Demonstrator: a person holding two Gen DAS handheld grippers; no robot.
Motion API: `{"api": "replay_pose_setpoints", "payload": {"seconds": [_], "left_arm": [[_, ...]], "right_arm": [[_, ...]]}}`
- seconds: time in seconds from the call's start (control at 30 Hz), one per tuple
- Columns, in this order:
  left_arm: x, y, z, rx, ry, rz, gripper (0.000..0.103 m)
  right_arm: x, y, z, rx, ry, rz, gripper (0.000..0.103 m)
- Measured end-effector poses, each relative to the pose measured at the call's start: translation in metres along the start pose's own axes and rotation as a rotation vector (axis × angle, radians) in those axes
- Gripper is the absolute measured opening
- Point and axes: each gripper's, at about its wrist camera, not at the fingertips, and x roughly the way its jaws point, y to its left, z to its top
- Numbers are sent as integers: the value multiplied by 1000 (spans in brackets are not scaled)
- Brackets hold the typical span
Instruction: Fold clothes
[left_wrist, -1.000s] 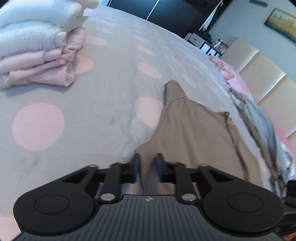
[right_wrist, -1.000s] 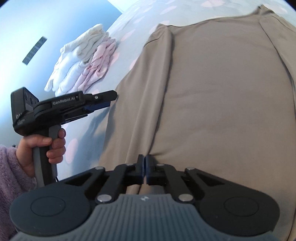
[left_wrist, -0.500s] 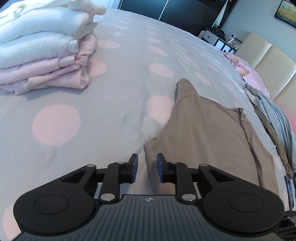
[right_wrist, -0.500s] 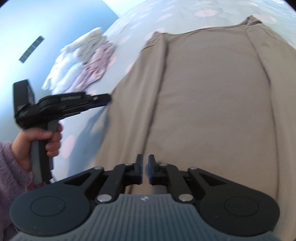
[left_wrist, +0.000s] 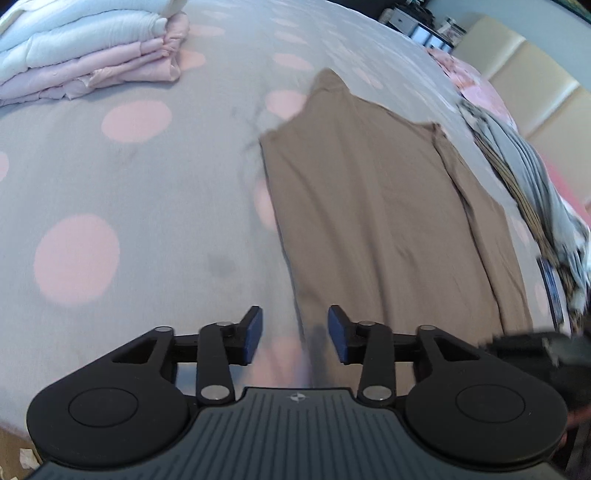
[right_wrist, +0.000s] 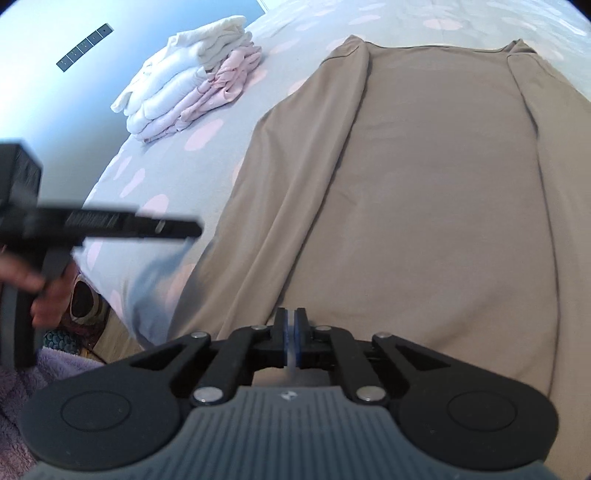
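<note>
A brown garment (left_wrist: 369, 203) lies flat on the bed, its two long sides folded inward (right_wrist: 443, 184). My left gripper (left_wrist: 295, 328) hovers above the garment's near left edge. Its jaws are opening, the blue pads stand well apart, and nothing is pinched between them. The right wrist view shows that left gripper (right_wrist: 195, 229) blurred, in a hand, left of the garment. My right gripper (right_wrist: 294, 339) sits over the near hem. Its jaws are closing, only a thin pale slit remains between the pads, and I see no cloth caught there.
A stack of folded white and pink clothes (left_wrist: 85, 48) sits at the far left of the grey, pink-dotted sheet (left_wrist: 129, 184). Grey striped clothing (left_wrist: 524, 173) lies heaped right of the garment, below a beige headboard (left_wrist: 535, 55). A slipper (right_wrist: 85, 299) sits on the floor by the bed's edge.
The left jaws went from shut over the brown cloth to wide apart as that hand drew back along the garment's left edge. The right jaws parted slightly, then came together again, pulling back.
</note>
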Motion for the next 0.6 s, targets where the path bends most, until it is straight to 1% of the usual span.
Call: {"api": "replay_pose_setpoints", "payload": {"seconds": [0.07,0.17,0.2,0.23,0.33,0.4,0.43,0.5,0.6], "left_arm": [[-10,-13,-19,73,7,11,43],[-14,-24,-40,136,51,36,43],[-14,-27,-46,155,73,47,42],[-12,-30,-52,197,104,39,42],[-2,-38,-64,265,167,69,42],[6,-44,-70,303,189,84,42],[9,-47,-72,322,192,92,41],[14,-52,-73,359,182,115,37],[14,-56,-72,387,177,116,23]], "right_arm": [[-3,0,-4,0,8,0,6],[-8,2,-10,-5,17,5,6],[-9,3,-12,-7,18,8,6],[-11,5,-14,-10,19,10,6],[-18,9,-18,-26,14,20,7],[-22,11,-21,-33,12,26,8],[-24,11,-23,-35,11,30,11],[-26,13,-27,-42,11,37,18],[-29,15,-33,-58,18,43,18]]}}
